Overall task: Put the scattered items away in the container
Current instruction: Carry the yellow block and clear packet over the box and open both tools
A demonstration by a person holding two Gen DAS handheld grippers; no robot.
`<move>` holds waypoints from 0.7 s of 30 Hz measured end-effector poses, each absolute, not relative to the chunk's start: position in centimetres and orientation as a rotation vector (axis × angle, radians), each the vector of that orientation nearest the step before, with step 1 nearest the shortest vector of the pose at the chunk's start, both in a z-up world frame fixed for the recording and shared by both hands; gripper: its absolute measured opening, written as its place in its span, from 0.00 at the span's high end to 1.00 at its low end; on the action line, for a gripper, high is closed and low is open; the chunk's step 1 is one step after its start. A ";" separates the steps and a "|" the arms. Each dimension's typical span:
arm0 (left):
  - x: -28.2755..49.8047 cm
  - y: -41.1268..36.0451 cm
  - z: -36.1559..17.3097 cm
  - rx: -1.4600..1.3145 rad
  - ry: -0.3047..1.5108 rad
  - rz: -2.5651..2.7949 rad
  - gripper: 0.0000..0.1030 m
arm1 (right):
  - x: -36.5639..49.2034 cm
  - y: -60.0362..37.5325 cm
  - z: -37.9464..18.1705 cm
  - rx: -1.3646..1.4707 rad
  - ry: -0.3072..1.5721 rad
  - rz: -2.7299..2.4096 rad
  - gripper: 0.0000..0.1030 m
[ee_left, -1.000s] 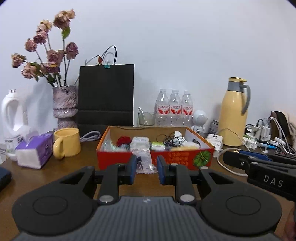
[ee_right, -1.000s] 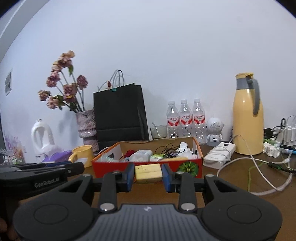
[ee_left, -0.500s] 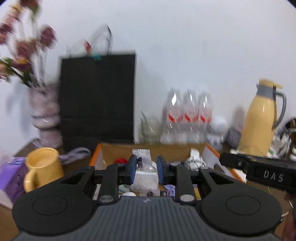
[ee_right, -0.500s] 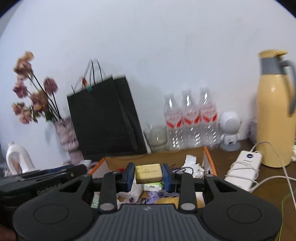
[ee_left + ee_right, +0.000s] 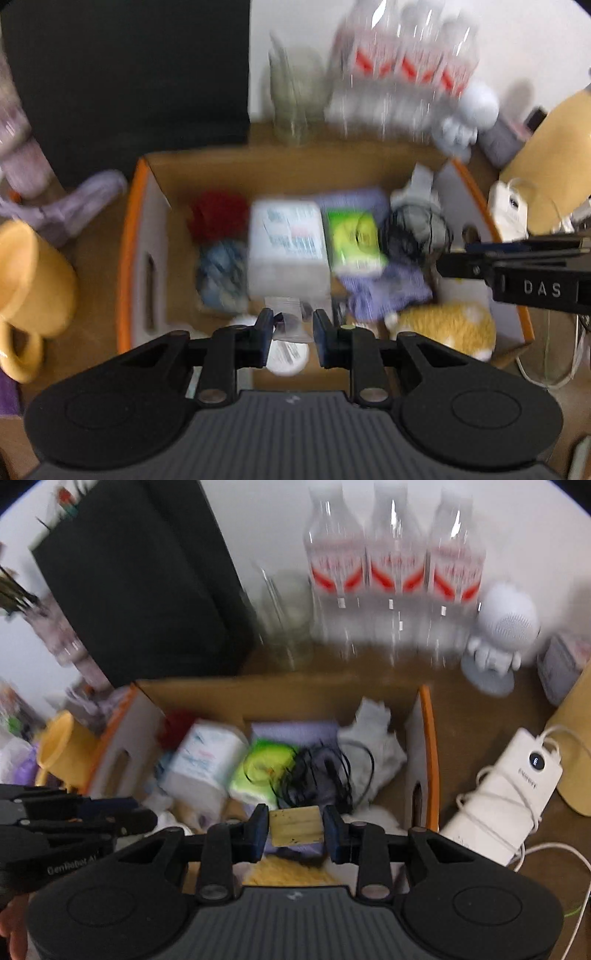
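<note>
Both tools hang over the open cardboard box (image 5: 140,236), tilted down into it. The left hand-held gripper (image 5: 293,332) is pinched narrow on one small clear plastic packet (image 5: 290,321), held above the box's near end. The right hand-held gripper (image 5: 295,825) grips one yellow block (image 5: 295,825) between its pads, also above the near part of the box.

Inside the box lie one white tissue pack (image 5: 286,240), one green packet (image 5: 354,240), one red ball (image 5: 218,218), one tangle of black cord (image 5: 321,771) and one yellow knitted thing (image 5: 447,328).

Behind the box on the counter (image 5: 480,716) stand three water bottles (image 5: 395,572), one glass (image 5: 284,616) and one black paper bag (image 5: 147,590). One yellow mug (image 5: 29,291) sits left of the box; one white power bank (image 5: 506,790) lies to its right.
</note>
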State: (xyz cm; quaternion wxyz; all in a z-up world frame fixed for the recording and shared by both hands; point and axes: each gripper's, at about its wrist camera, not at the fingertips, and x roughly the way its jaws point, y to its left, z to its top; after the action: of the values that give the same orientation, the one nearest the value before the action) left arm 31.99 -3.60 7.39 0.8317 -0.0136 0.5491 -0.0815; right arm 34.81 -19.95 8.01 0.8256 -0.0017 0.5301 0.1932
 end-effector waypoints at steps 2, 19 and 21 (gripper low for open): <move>32.6 -4.0 6.3 -0.031 1.213 -0.196 0.77 | 35.5 -19.4 7.0 -0.025 1.187 0.401 0.70; 33.4 -3.9 6.5 -0.100 1.263 -0.186 0.58 | 36.1 -18.2 5.1 0.002 1.306 0.345 0.46; 33.2 -3.5 8.5 -0.099 1.234 -0.181 0.50 | 35.8 -18.4 7.0 0.005 1.279 0.344 0.38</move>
State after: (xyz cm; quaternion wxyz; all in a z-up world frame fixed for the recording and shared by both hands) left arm 33.20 -3.48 8.54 0.8107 -0.0462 0.5775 -0.0846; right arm 35.80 -18.44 7.00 0.7885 0.0021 0.5939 0.1598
